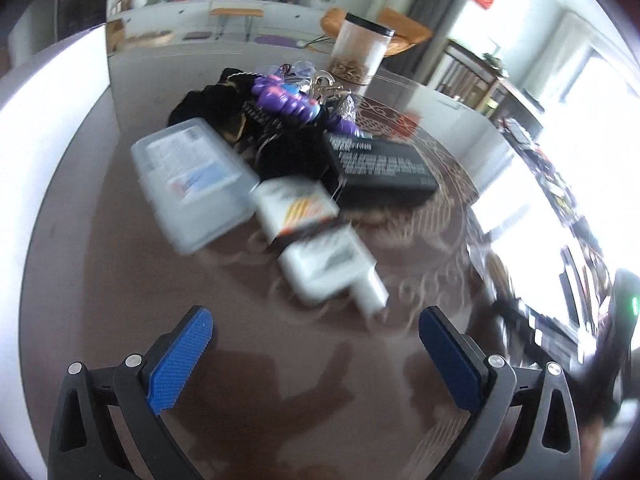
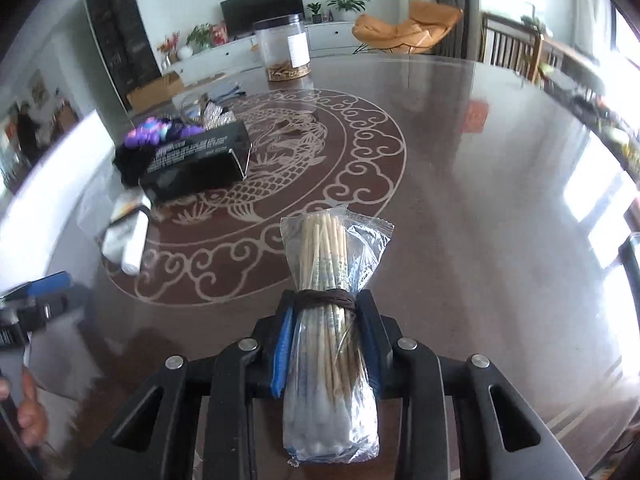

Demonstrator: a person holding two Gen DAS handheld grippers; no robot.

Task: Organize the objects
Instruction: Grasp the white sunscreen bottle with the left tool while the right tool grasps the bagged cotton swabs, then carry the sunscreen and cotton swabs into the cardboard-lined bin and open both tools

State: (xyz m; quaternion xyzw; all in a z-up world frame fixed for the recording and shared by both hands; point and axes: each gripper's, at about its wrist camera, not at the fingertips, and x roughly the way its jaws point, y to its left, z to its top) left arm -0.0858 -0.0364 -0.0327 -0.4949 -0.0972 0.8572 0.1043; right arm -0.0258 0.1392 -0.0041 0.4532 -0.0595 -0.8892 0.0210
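My right gripper (image 2: 325,307) is shut on a clear plastic bag of wooden cotton swabs (image 2: 329,264), tied with a dark band, held above the round table (image 2: 480,184). My left gripper (image 1: 316,330) stands open with blue pads (image 1: 180,360) and nothing between them, over the table short of a pile. The pile holds a clear plastic box (image 1: 192,176), a white tube (image 1: 332,268), a black carton (image 1: 380,168), and purple toys with keys (image 1: 288,98). The black carton (image 2: 200,160) and the white tube (image 2: 126,240) also lie at the left in the right wrist view.
A clear jar with a black lid (image 1: 360,50) stands at the far side of the table; the same jar (image 2: 285,46) shows in the right view. A hand (image 2: 28,412) and the other gripper's blue pad (image 2: 48,282) sit at the left edge. An orange chair (image 2: 404,30) is beyond.
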